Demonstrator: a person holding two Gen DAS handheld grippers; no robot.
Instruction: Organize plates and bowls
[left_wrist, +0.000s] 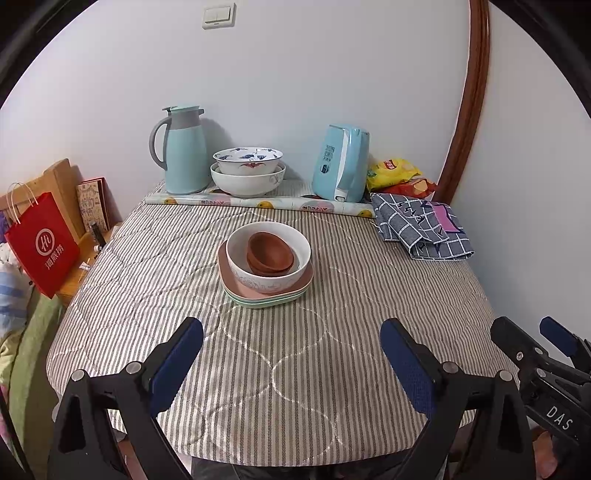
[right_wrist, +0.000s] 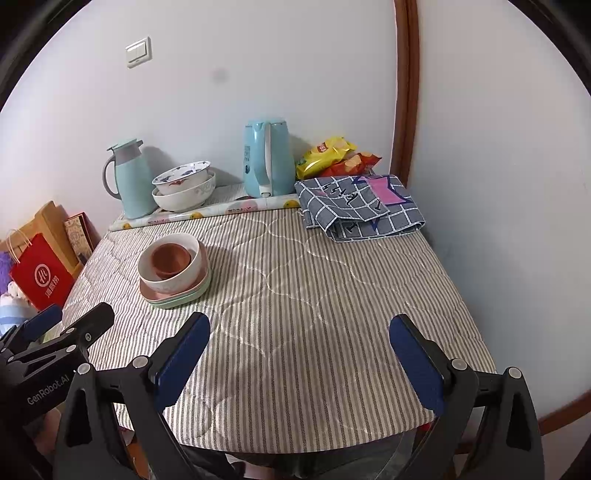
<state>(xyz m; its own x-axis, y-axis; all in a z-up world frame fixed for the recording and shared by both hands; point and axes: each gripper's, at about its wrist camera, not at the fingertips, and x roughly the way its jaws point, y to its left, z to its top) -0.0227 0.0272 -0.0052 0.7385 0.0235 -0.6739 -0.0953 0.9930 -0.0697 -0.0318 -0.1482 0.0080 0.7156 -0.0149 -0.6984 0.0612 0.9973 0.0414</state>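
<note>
Brown bowls (left_wrist: 269, 254) (right_wrist: 170, 260) sit nested inside a white bowl (left_wrist: 295, 242) (right_wrist: 197, 258), which rests on stacked pink and green plates (left_wrist: 236, 286) (right_wrist: 177, 301) mid-table. Two more white patterned bowls (left_wrist: 247, 171) (right_wrist: 184, 188) are stacked at the back. My left gripper (left_wrist: 291, 336) (right_wrist: 70, 319) is open and empty above the near table edge, well short of the stack. My right gripper (right_wrist: 299, 332) (left_wrist: 532, 332) is open and empty beside it on the right.
At the back stand a teal thermos jug (left_wrist: 184, 155) (right_wrist: 129, 181), a blue kettle (left_wrist: 340, 162) (right_wrist: 266, 158) and snack bags (left_wrist: 399, 173) (right_wrist: 332, 157). A folded checked cloth (left_wrist: 421, 229) (right_wrist: 358, 206) lies at the back right. A red paper bag (left_wrist: 40, 243) (right_wrist: 40, 277) stands left of the striped table (left_wrist: 295, 387) (right_wrist: 314, 295).
</note>
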